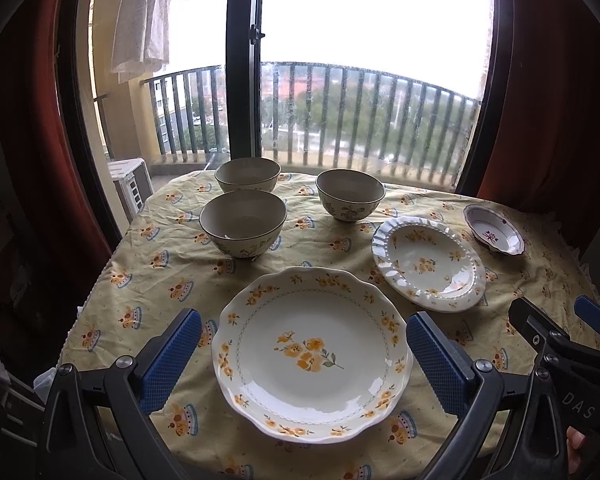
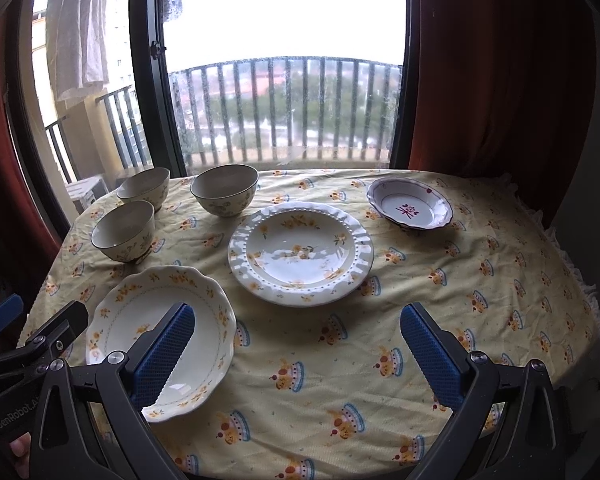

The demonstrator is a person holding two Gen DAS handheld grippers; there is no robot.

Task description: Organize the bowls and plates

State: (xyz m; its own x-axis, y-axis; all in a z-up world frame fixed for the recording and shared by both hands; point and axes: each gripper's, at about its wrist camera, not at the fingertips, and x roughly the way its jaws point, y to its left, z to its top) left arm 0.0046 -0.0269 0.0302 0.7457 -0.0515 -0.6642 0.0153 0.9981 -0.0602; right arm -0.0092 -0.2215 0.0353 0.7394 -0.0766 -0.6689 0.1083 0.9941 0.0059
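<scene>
A large scalloped plate with yellow flowers (image 1: 312, 354) (image 2: 140, 320) lies at the table's near edge. My left gripper (image 1: 304, 356) hovers open above it, one blue pad on each side. A beaded-rim flowered plate (image 1: 428, 264) (image 2: 300, 252) lies right of it. A small purple-rimmed dish (image 1: 494, 230) (image 2: 410, 208) sits at the far right. Three floral bowls (image 1: 243, 228) (image 1: 247, 174) (image 1: 350, 194) stand at the back left, also in the right wrist view (image 2: 124, 230) (image 2: 144, 188) (image 2: 225, 190). My right gripper (image 2: 296, 354) is open and empty over bare tablecloth.
The round table carries a yellow patterned tablecloth (image 2: 340, 380). A window with a balcony railing (image 1: 340, 120) stands behind it. Red curtains (image 2: 500, 80) hang at both sides. The right gripper's body (image 1: 560, 352) shows beside the left one.
</scene>
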